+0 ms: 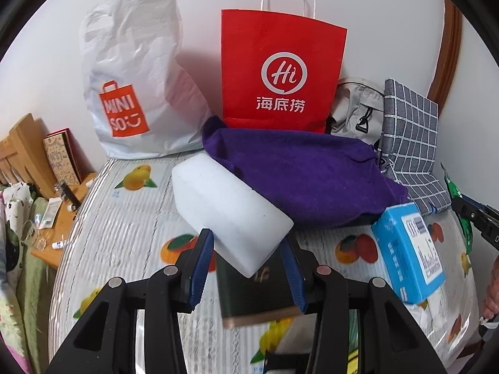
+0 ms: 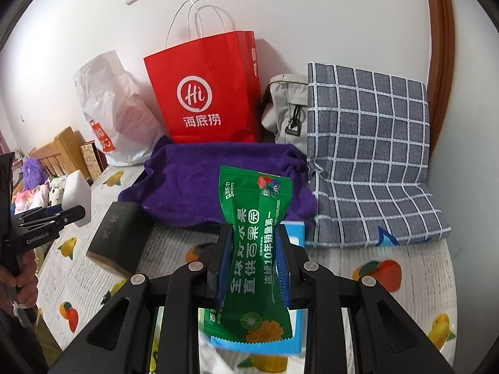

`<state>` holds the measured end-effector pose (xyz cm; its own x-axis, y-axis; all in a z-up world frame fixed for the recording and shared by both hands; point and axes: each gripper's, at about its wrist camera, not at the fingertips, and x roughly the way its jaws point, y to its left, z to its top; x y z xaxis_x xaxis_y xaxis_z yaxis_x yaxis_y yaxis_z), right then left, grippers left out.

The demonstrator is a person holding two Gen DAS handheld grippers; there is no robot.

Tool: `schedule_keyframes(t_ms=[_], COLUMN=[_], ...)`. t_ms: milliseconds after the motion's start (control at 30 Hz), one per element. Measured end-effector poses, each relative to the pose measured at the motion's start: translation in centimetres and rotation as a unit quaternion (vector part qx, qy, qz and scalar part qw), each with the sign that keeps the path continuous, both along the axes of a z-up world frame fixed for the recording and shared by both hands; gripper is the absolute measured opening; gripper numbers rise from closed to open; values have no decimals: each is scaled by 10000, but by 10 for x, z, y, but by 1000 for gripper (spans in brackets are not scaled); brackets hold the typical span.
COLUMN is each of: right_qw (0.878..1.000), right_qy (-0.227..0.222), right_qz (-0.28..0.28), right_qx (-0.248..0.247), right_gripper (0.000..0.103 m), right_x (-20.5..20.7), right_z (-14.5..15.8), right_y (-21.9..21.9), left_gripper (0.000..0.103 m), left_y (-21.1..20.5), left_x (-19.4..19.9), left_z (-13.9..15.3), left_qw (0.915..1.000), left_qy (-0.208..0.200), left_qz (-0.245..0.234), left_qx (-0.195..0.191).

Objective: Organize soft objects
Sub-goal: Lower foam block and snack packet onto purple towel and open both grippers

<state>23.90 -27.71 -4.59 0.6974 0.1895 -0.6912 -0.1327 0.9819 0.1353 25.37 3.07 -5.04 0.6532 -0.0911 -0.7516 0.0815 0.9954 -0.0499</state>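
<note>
Bed surface (image 1: 131, 218): covered by a fruit-printed sheet on which everything is laid out, so that both grippers can reach each item from the front.
Red paper bag (image 1: 280, 71): stood upright against the wall beside the white plastic bag (image 1: 134, 87); both are judged likely places for sorted items, though their mouths are not seen.
Checked cushion (image 2: 368, 155): leaned into the corner, next to a grey pouch (image 2: 287, 109).
Purple towel (image 1: 305, 171): spread loosely in front of the red bag, not yet gathered.
Blue box (image 1: 408, 249): tilted on the sheet near the towel's edge; a dark box (image 2: 118, 237) is left lying close by.
White sponge block (image 1: 227, 212): lifted above the dark box, gripped at its near end so its bulk stays visible ahead.
Left gripper (image 1: 248, 268): closed onto the sponge.
Green wipes packet (image 2: 255, 243): pinched at its waist and raised off the sheet.
Right gripper (image 2: 254, 265): clamped narrow on the packet.
</note>
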Motion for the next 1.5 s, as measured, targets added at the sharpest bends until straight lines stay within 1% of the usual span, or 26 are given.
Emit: schedule_keyframes(t_ms=[233,367,567,667,733,867,967,1067,1100,1200,1267,1367,1433,1500], right_qw=[9999,9997,9996,9993,9991,9983,9969,9960,9953,9937,9933,9903,9896,9898], right_qy=[65,140,151,184,229,445,662,775,853,1035,1084,1320,1378,1366], right_qz=[75,140,250,316,337,381,400,410,439,413,401,422,392,370], right_qx=[37,109,-21,-82,-109,-53,-112,-171,-143,-85,-24,60,113,143], right_gripper=[27,27,27,27,27,27,27,27,27,28,28,28,28,30], right_x=[38,65,103,122,133,152,164,172,175,183,186,191,190,189], right_z=[-7,-10,-10,-14,-20,-38,-54,-66,-72,-84,-91,-104,-106,-106], right_y=[6,11,19,24,26,27,27,26,25,22,21,21,19,17], left_gripper=[42,42,42,42,42,42,42,42,42,43,43,44,44,44], left_y=[-8,-17,-27,-33,-37,-42,-46,-44,-44,-42,-41,-39,-38,-38], left_x=[42,65,104,124,135,156,171,186,189,194,198,203,206,205], left_z=[-1,-4,-12,-18,-23,-32,-42,-54,-57,-62,-69,-80,-87,-86], left_qw=[9999,9999,9997,9994,9991,9982,9974,9957,9953,9953,9945,9930,9913,9915], left_qy=[68,86,212,285,339,493,630,840,901,895,979,1130,1263,1241], left_qz=[-29,-92,-158,-194,-242,-340,-361,-357,-355,-361,-366,-350,-359,-357], left_qx=[-80,-3,9,87,90,-58,-33,-134,-87,-14,-31,-73,-97,-134])
